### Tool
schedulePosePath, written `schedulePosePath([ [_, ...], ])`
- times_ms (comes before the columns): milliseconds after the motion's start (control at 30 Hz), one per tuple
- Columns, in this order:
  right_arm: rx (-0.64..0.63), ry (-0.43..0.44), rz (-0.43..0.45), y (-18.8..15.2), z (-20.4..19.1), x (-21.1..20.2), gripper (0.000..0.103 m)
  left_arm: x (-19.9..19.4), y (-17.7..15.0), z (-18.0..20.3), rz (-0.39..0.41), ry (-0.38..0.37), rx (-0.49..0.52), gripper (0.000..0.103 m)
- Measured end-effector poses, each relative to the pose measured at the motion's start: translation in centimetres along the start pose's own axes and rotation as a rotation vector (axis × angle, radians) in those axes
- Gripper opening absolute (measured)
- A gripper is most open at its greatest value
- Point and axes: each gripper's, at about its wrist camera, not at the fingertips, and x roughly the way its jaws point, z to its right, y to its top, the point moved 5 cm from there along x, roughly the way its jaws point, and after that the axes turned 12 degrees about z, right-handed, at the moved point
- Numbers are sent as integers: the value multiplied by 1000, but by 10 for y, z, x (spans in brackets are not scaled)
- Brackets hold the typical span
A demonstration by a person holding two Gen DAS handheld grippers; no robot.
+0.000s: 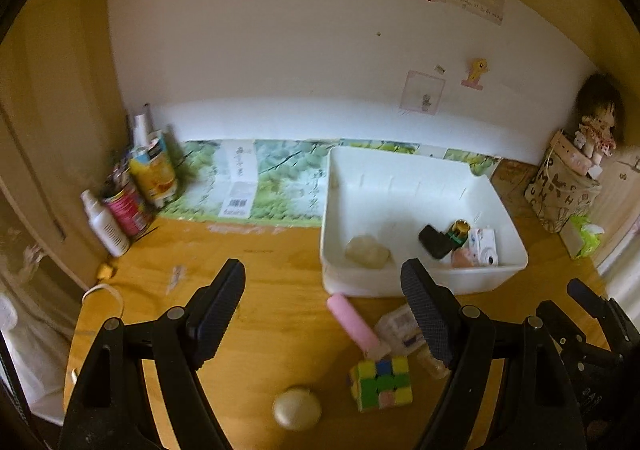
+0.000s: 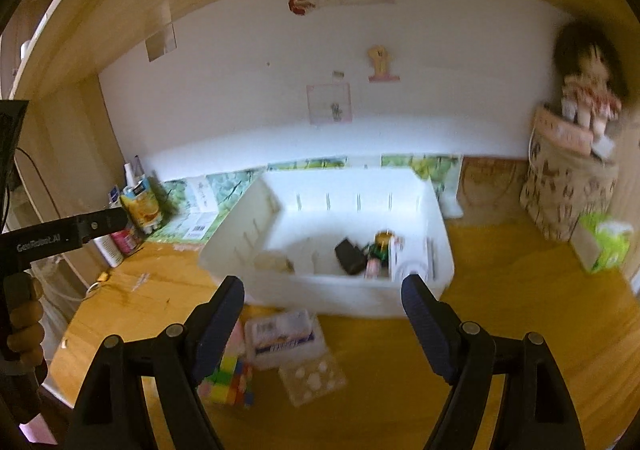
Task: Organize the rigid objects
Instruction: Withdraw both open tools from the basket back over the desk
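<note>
A wooden table point(image 1: 256, 290) stands in a wood-panelled alcove with a white back wall point(image 1: 280, 61) bearing a few small stickers and a strip of green leafy paper along its foot.

From the left wrist view, one white plastic bin point(image 1: 424, 278) sits on the table toward the right. Inside it lie a pale translucent lump point(image 1: 367, 252), a black block point(image 1: 436, 242), a small gold-lidded jar point(image 1: 461, 228), a white toy camera point(image 1: 485, 246) and a small pink piece beside the camera. On the table in front of the bin are one pink stick-shaped item point(image 1: 354, 324), one clear labelled box point(image 1: 400, 330), one colour cube point(image 1: 381, 382) and one gold round case point(image 1: 297, 408). At the back left corner stand two white bottles and two printed cans point(image 1: 140, 185). A doll point(image 1: 596, 121) sits on a patterned bag at the right. The left hand-held gripper point(image 1: 324, 314) is wide open with nothing between its fingers, hovering over the table. The right hand-held gripper shows at the right edge.

From the right wrist view, the same bin point(image 2: 344, 294) is ahead, with the clear labelled box point(image 2: 284, 338), a clear tray with pale rounds point(image 2: 312, 378) and the colour cube point(image 2: 228, 382) in front of it on the table. The right hand-held gripper point(image 2: 324, 318) is wide open and empty. A hand point(image 2: 24, 334) grips the left tool's handle at the left edge.
</note>
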Motion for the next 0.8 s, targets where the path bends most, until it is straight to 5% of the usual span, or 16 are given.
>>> schedulePosePath([
  [200,55,23,-66,-29,7,-12,82,-20,-25,-9,-21,76,22,83],
  [800,243,68,-266,-90,17,-7,82,-10,-109,-28,-371,156,68,83],
])
